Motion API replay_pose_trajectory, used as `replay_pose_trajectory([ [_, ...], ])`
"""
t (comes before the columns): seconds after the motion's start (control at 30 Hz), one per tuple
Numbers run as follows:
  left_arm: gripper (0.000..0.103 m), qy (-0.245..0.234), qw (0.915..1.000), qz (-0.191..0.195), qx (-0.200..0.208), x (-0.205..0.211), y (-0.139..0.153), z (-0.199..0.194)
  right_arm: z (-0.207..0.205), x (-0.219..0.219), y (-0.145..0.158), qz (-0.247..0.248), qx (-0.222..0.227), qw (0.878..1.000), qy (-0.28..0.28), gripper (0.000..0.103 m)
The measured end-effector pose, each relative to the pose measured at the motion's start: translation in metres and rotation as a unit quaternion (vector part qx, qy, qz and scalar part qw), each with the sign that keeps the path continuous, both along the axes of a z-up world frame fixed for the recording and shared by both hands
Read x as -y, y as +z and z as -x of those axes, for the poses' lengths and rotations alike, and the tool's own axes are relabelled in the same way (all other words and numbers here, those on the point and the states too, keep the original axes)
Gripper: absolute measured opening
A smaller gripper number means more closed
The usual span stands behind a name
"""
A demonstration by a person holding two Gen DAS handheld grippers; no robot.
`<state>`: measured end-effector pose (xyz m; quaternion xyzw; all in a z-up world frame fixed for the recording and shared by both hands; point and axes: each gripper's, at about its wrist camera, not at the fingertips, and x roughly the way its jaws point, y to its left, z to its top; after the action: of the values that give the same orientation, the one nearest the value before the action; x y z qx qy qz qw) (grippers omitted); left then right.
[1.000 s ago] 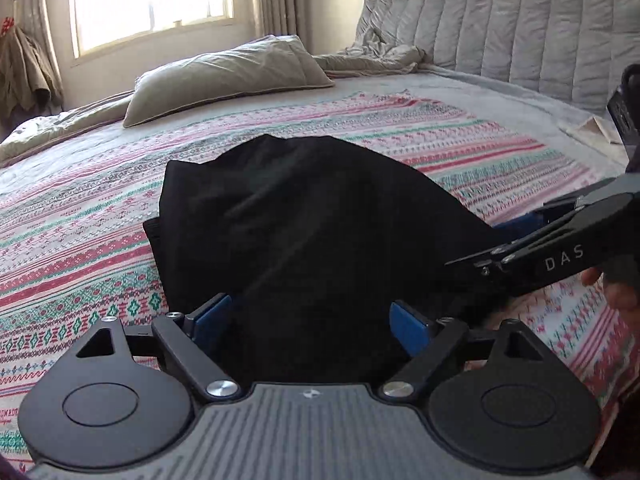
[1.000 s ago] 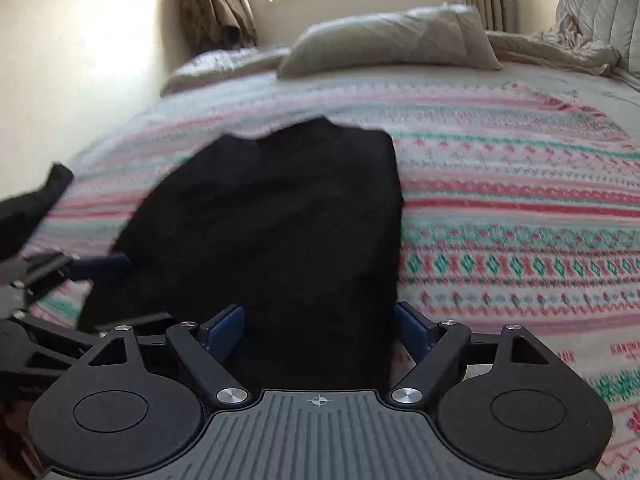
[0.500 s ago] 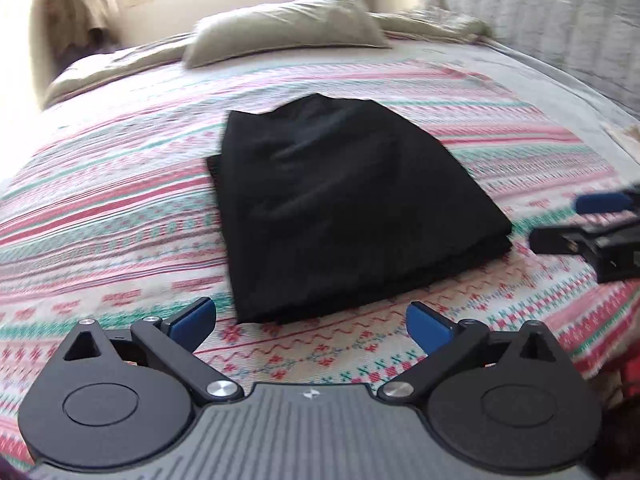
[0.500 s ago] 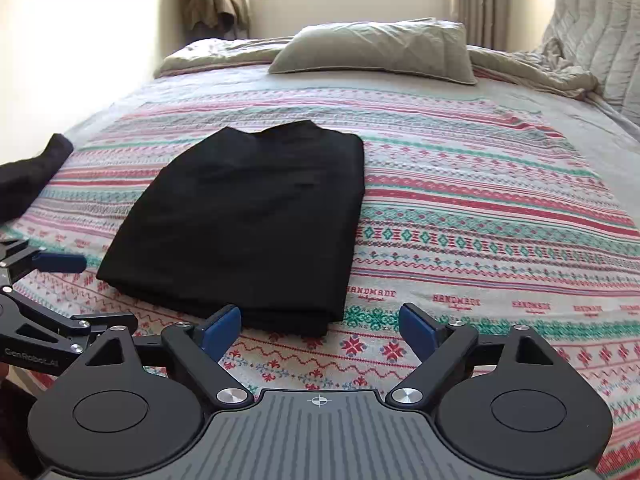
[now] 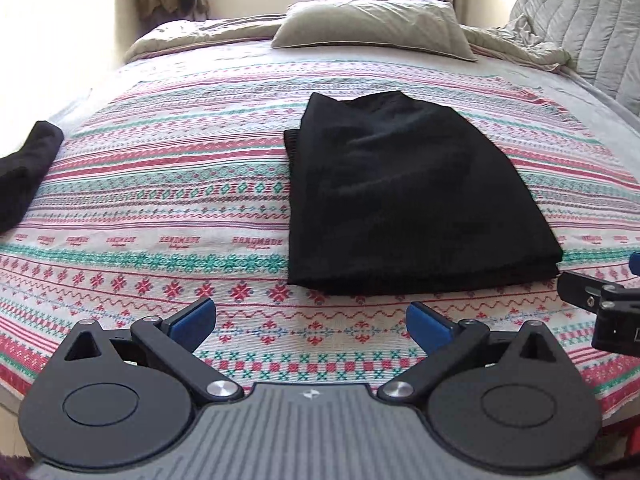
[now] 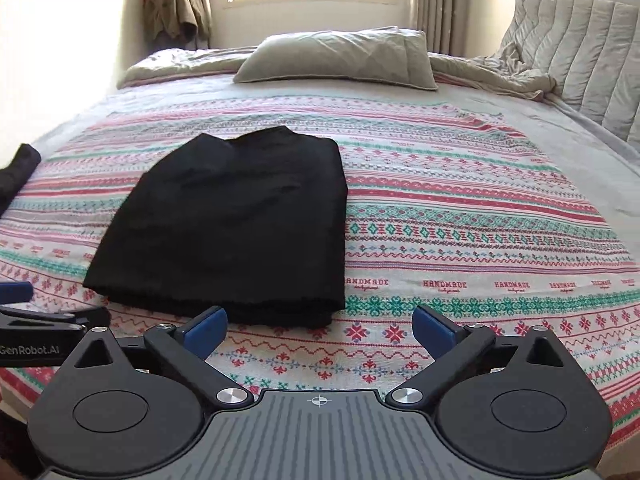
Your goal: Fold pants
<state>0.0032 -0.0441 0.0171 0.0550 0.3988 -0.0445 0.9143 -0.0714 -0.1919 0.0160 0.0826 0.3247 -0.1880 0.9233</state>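
Observation:
The black pants (image 5: 404, 196) (image 6: 236, 224) lie folded into a flat rectangle on the patterned bedspread (image 5: 168, 208) (image 6: 460, 216). In the left wrist view my left gripper (image 5: 310, 322) hovers open just short of the pants' near edge, nothing between its blue pads. My right gripper (image 6: 320, 328) hangs over the bedspread at the pants' near right corner, its jaws still opening, with nothing between them. Each gripper shows at the edge of the other's view: the right (image 5: 600, 296), the left (image 6: 24, 308).
A second dark garment (image 5: 24, 164) (image 6: 16, 172) lies at the bed's left edge. A grey pillow (image 5: 372, 28) (image 6: 340, 56) and rumpled quilt sit at the far end, a padded headboard (image 6: 576, 52) on the right, hanging clothes (image 6: 176, 4) by the window.
Both grippers have let go of the pants and drawn back toward the bed's near edge and upward. The pants now lie flat and whole in view. The left gripper has rolled level.

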Motion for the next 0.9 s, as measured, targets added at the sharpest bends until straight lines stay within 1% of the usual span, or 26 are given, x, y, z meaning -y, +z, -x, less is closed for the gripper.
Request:
replay_pose_trajectory([
  [0.27,0.103,-0.009,0.9999,-0.004,-0.005,0.005,-0.004,0.002,-0.004,-0.005,-0.013,0.006,-0.016,1.000,0.004,0.100],
  [0.9,0.103,-0.024,0.9997,-0.004,-0.008,0.016,-0.007,0.008,-0.006,-0.009,-0.018,0.009,-0.021,1.000,0.011,0.100],
])
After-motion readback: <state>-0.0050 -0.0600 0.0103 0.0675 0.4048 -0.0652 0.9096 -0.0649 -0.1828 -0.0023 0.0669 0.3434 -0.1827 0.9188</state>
